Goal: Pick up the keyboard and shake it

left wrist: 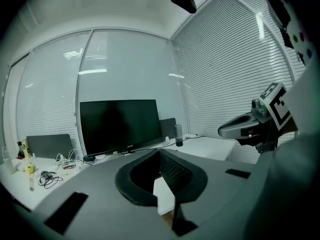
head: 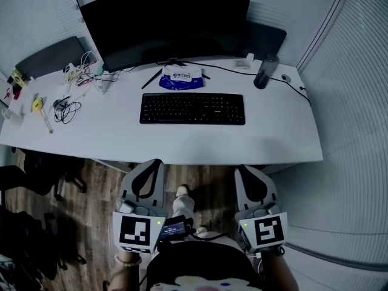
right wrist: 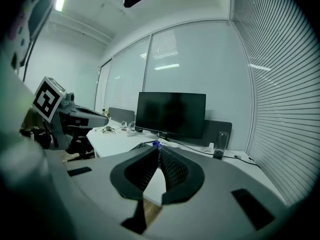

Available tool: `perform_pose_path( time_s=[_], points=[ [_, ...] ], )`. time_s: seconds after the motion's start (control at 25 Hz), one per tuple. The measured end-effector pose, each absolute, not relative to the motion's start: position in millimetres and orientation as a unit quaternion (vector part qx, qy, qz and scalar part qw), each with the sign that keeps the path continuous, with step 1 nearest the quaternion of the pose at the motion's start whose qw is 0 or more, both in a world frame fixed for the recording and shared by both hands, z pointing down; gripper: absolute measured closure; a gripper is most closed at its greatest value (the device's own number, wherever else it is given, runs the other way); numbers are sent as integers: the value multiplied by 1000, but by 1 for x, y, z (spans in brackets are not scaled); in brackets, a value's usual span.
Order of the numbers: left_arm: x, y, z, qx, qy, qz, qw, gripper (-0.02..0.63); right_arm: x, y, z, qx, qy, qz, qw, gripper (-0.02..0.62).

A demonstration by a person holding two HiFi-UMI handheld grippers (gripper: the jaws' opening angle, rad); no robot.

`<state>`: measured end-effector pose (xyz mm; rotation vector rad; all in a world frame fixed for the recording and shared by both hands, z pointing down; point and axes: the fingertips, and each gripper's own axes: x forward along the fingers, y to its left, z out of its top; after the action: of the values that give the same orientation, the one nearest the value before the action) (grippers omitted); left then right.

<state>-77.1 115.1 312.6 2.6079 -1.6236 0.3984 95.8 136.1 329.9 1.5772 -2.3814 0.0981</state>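
A black keyboard (head: 193, 108) lies flat on the white desk (head: 273, 138), in front of the monitor. Both grippers hang below the desk's near edge, over the floor and well short of the keyboard. My left gripper (head: 156, 162) is shut with nothing in it; its jaw tips meet in the left gripper view (left wrist: 159, 151). My right gripper (head: 240, 168) is shut and empty too, its tips touching in the right gripper view (right wrist: 158, 148). Just past those tips, a sliver of the keyboard (right wrist: 141, 145) shows.
A large dark monitor (head: 167, 20) stands at the back of the desk. A blue-and-white packet (head: 181, 77) lies behind the keyboard, a dark bottle (head: 265, 72) to its right. Cables and small items (head: 73, 93) crowd the left end. Office chairs (head: 42, 174) stand under the desk's left side.
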Motion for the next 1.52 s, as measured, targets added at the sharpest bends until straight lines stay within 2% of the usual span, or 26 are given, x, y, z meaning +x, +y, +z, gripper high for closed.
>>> perform_pose_path(
  time_s=[0.2, 0.4, 0.68, 1.52],
  points=[
    [-95, 63, 317, 846, -514, 136, 25, 589, 79, 82, 322, 561, -818, 36, 125, 554],
    [-109, 16, 317, 859, -493, 133, 20, 589, 71, 39, 330, 562, -810, 38, 165, 552],
    [-128, -36, 319, 871, -474, 118, 51, 589, 49, -11, 337, 570, -801, 50, 175, 554],
    [-171, -93, 351, 855, -493, 148, 66, 589, 18, -68, 354, 560, -801, 69, 201, 554]
  ],
)
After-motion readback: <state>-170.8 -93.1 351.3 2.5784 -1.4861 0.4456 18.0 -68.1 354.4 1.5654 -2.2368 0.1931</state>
